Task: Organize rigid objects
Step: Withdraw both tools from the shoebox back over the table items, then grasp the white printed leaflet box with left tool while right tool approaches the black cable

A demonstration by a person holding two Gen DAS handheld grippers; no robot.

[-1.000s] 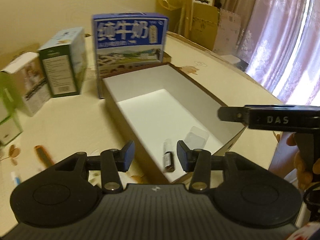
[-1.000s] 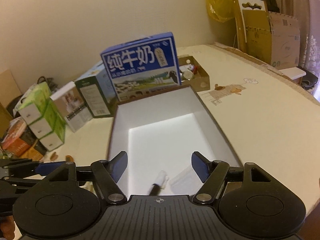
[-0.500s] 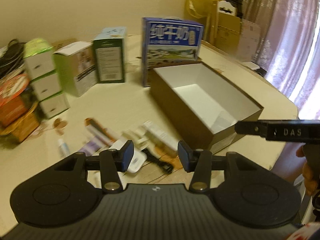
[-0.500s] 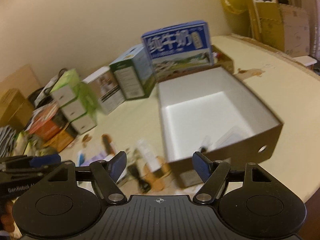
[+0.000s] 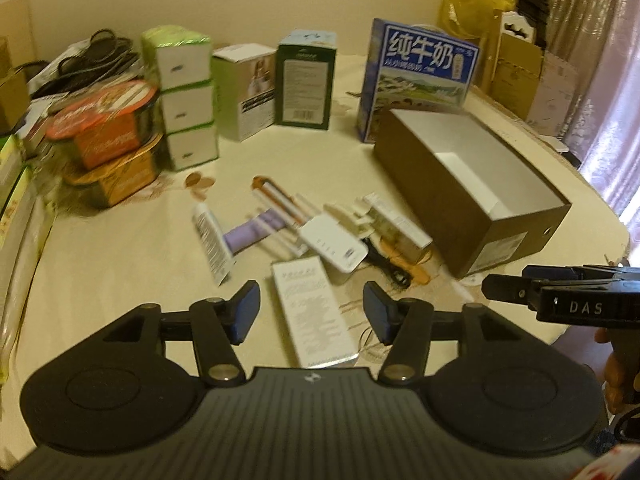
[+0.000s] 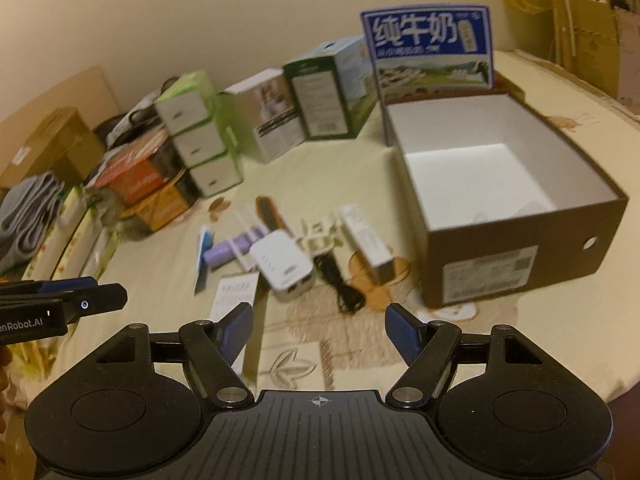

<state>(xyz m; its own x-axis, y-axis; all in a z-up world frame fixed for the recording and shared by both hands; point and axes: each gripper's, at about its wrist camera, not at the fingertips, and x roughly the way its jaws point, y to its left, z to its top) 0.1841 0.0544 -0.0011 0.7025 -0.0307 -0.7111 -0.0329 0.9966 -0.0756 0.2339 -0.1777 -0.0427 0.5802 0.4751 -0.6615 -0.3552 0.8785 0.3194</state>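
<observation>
A brown open box [image 5: 472,200] with a white inside stands at the right of the table. Left of it lies a loose pile: a white adapter [image 5: 334,246], a long white carton [image 5: 400,228], a tube [image 5: 212,240], a purple piece [image 5: 244,236], a brown brush [image 5: 276,196] and a black cable [image 5: 386,264]. My left gripper [image 5: 312,310] hovers over a flat white carton [image 5: 316,332], jaws opening, nothing pressed between them. My right gripper [image 6: 322,330] stands open and empty, short of the adapter [image 6: 282,268] and the box [image 6: 500,184].
A blue milk carton [image 5: 420,76] stands behind the box. Green and white cartons [image 5: 184,96], orange tins [image 5: 108,128] and cables crowd the back left. The table's rounded edge [image 6: 560,360] runs close at the right. The right tool's black body [image 5: 580,304] juts in beside my left gripper.
Both grippers have pulled back and leftward from above the brown box to the pile of loose items. The left jaws stand wider than before.
</observation>
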